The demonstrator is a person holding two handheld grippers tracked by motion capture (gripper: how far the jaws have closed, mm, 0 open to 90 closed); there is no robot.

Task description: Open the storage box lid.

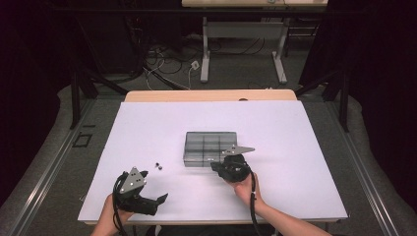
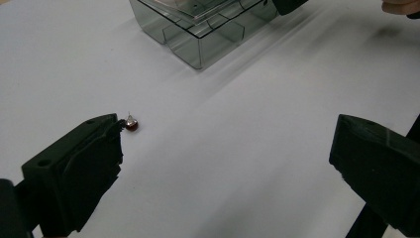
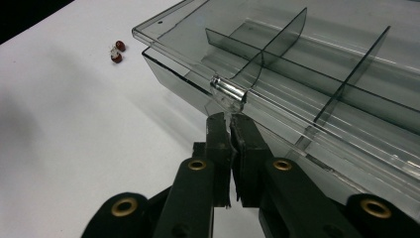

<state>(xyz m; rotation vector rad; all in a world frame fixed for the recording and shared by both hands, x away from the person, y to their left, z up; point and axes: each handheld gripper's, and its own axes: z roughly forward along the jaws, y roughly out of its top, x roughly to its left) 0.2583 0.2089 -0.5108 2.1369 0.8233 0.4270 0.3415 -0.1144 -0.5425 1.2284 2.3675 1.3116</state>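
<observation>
Covering the table [image 1: 147,128], a white sheet bears the clear box [image 1: 210,147]; right jaws clamp its latch [image 3: 229,93], left jaws apart.

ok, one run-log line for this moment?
right gripper: shut on box latch | lid: slightly raised | left gripper: open, idle | beads: on table
</observation>
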